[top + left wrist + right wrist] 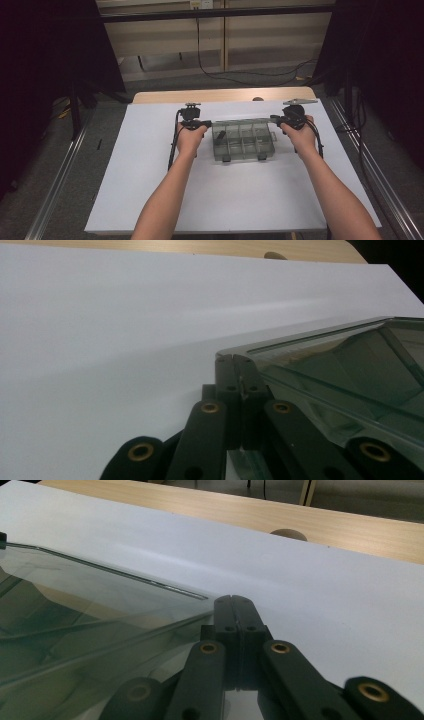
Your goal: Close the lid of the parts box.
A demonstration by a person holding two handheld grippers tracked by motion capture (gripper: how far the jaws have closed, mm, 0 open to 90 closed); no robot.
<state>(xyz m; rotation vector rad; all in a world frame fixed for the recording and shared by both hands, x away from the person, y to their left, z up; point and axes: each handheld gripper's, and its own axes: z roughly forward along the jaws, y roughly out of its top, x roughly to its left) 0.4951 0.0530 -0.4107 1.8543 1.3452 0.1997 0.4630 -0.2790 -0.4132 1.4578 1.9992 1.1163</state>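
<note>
Compartment box (243, 142), clear-smoked plastic with internal dividers, sits on the white sheet (150, 190) covering the table, between the two hand-held grippers. Its two latches face the person's side and appear undone; the lid (240, 121) stands raised along the far edge.

Left gripper (206, 123): jaws brought together, tips at the lid's left corner. In the left gripper view the closed jaws (233, 365) sit at the lid's edge, which runs off to their right; a thin lip may be pinched between them, but the frames do not confirm this.

Right gripper (274, 118): jaws likewise together, tips at the lid's right corner. In the right gripper view the closed jaws (235, 605) lie just beside the lid panel (75, 615), which extends to their left.

Contents: one small dark item shows in a left-hand compartment in the high view; the rest cannot be made out.

Assessment: latches released and lid lifted, so opening looks well advanced. Remaining, in my judgement: swing the lid fully back to rest and withdraw both grippers.
</note>
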